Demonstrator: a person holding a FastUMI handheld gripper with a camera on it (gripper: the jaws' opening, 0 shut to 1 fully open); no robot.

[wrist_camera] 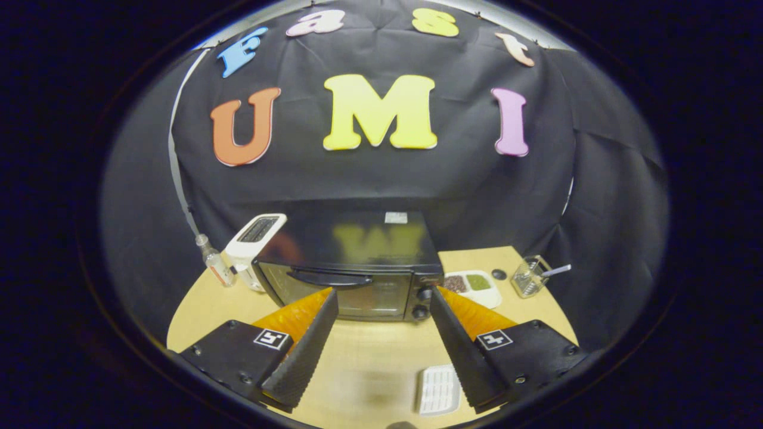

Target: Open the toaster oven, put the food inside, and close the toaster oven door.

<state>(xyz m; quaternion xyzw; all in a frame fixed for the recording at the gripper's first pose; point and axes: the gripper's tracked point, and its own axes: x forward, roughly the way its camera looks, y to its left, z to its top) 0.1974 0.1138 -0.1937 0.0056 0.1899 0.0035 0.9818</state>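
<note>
Facing closed toaster oven: hand-held gripper spread wide, bare table between.

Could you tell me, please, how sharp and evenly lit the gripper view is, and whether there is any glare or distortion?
Gripper view: strong fisheye bending curves the table edge; the toaster oven top mirrors the wall as a hazy glare; the bare tabletop between the open gripper fingers looks smeared, likely motion blur; the white tray is soft; light falls off toward the rim.

Black toaster oven beyond spread, empty gripper; white slot toaster at its left, white divided dish right.
</note>
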